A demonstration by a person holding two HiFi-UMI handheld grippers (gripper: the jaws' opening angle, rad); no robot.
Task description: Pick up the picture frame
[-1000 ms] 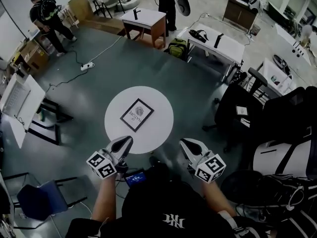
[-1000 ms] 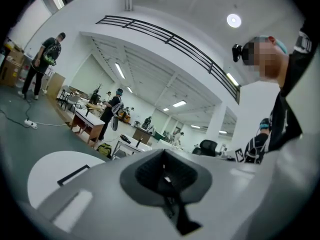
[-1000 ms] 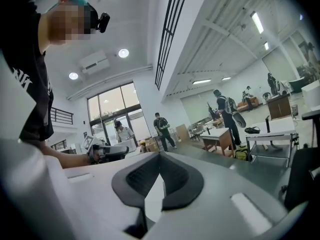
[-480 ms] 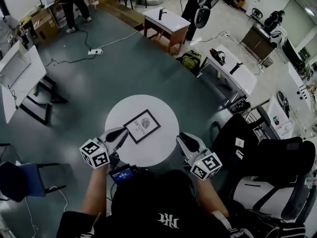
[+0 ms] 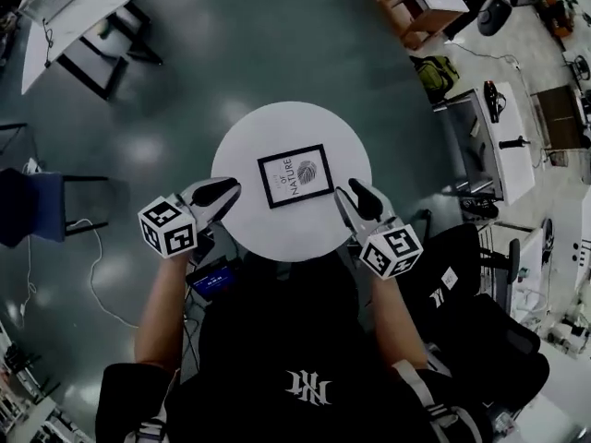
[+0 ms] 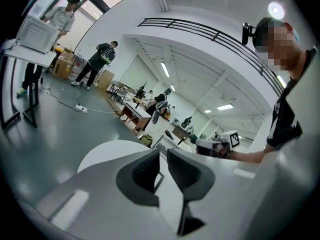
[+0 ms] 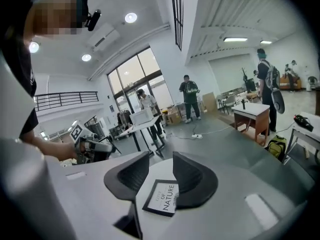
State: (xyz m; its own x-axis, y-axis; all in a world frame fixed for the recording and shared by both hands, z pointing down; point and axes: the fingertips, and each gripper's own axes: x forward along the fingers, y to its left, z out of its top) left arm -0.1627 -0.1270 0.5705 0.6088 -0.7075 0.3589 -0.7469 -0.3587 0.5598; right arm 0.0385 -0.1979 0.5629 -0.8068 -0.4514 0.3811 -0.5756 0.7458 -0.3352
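Either side of the picture frame (image 5: 295, 175) on the desk (image 5: 277, 238), left hand-held gripper (image 5: 226, 190) and right hand-held gripper (image 5: 355, 193) are opening, empty, seemingly poised for opposite edges.

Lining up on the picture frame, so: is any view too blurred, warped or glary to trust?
Head view: fisheye-bent but sharp, picture frame print legible, faint glare on the floor. Right gripper view: frame readable, edges warped. Left gripper view: heavy warp, soft foreground, bright ceiling lamps.

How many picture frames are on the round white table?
1. The picture frame lies flat near the middle of the round white table. No other frame shows in any view.
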